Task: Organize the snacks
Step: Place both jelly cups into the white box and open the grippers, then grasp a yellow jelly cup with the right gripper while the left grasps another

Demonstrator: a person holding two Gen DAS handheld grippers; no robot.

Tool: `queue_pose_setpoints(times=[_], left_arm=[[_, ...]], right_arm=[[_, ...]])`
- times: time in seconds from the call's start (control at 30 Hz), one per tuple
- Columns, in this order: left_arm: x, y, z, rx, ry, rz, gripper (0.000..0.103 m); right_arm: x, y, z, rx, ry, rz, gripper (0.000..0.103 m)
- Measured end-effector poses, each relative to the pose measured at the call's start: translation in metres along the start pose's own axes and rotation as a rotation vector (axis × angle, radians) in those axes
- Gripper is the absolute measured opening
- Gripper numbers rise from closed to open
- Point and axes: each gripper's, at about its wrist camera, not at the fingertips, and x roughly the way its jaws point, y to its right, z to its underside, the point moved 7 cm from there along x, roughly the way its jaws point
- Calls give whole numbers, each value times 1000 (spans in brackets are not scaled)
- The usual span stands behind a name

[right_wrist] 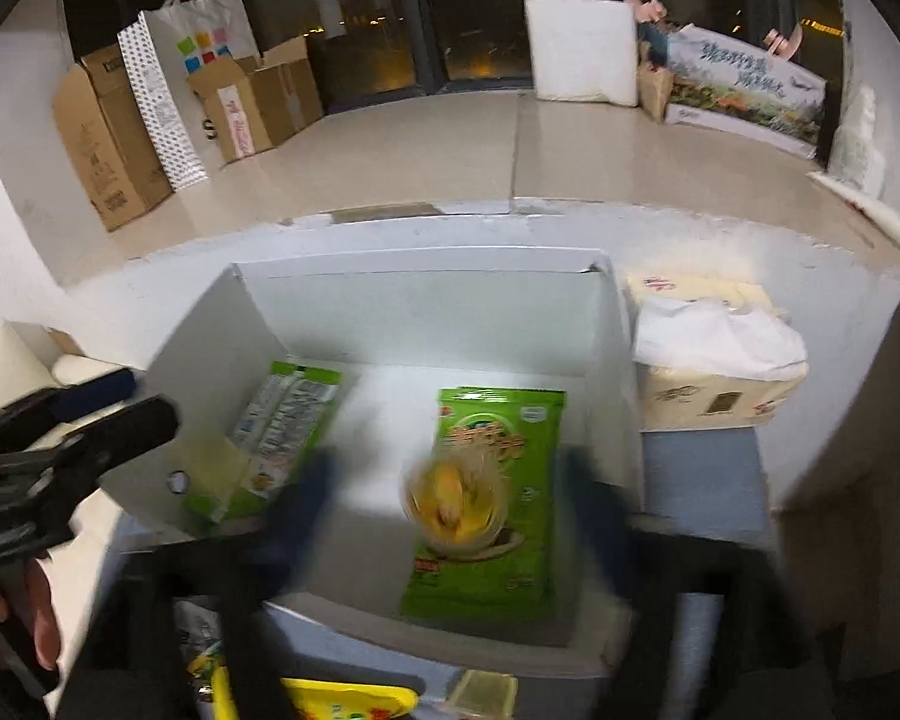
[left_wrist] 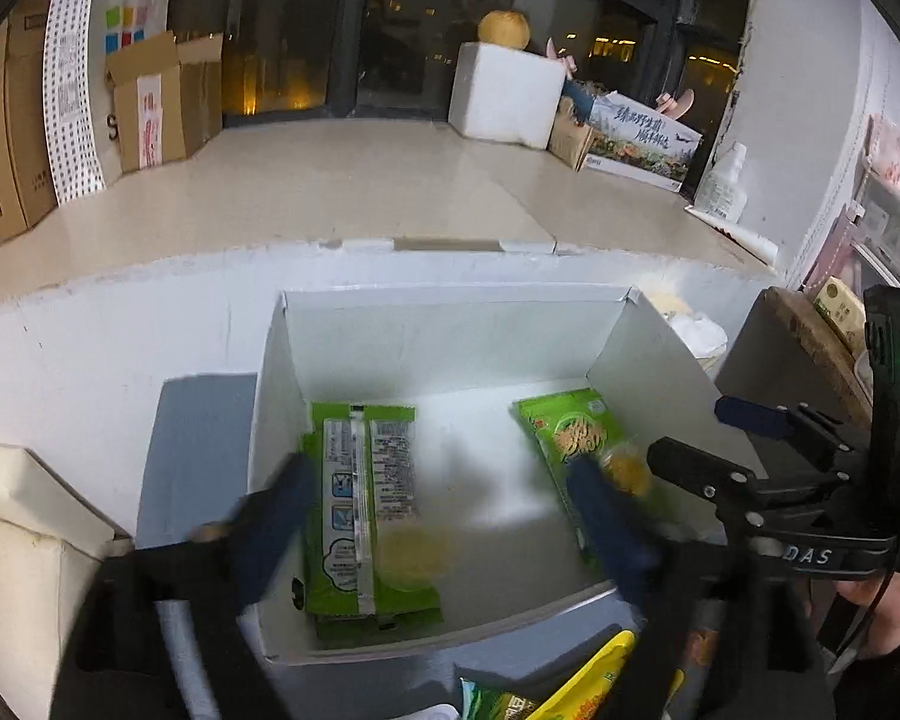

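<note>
An open white box (left_wrist: 450,324) (right_wrist: 426,294) sits on the white surface. Inside it, a green snack packet lies back side up at the left (left_wrist: 363,510) (right_wrist: 276,426) and a green packet lies face up at the right (left_wrist: 570,426) (right_wrist: 498,432). A small yellow jelly cup (left_wrist: 414,552) rests on the left packet, and another cup (right_wrist: 456,498) (left_wrist: 627,471) on the right packet. My left gripper (left_wrist: 444,516) is open above the box's left half. My right gripper (right_wrist: 456,510) is open above the right packet. Both are blurred.
More snack packets, yellow and green, lie in front of the box (left_wrist: 576,690) (right_wrist: 342,702). A tissue pack (right_wrist: 714,354) stands right of the box. A white block (left_wrist: 6,516) is at the left. Cardboard boxes (right_wrist: 108,138) and a foam box (right_wrist: 582,48) stand on the floor behind.
</note>
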Motion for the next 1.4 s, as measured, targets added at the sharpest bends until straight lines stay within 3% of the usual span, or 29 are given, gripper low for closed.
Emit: queue_pose_setpoints(times=[0.13, 0.33, 0.4, 0.47, 0.73, 0.87, 0.97, 1.17, 1.4], left_arm=[[-4, 5, -2, -1, -5, 19, 102], [-11, 8, -4, 15, 3, 7, 103], [-17, 9, -3, 19, 11, 5, 103], [-26, 10, 1, 18, 17, 12, 103], [-99, 7, 51, 1, 124, 38, 103], [-120, 0, 87, -35, 129, 20, 103], [-125, -6, 113, -69, 111, 8, 103], [-119, -15, 163, -72, 41, -35, 103], [-118, -21, 198, -80, -18, -39, 103]], right_arm=[[-5, -1, -3, -36, -1, 31, 95], [-29, -9, -7, -49, 37, 7, 96], [-36, -13, -7, -54, 43, -16, 103], [-50, -17, -3, -63, 60, -34, 103], [-121, -9, 46, -33, 143, -123, 103], [-141, 7, 88, -3, 150, -86, 103], [-142, 16, 121, 43, 112, -97, 103], [-112, 31, 181, 63, -11, -31, 103], [-66, 40, 199, 41, -87, -13, 103]])
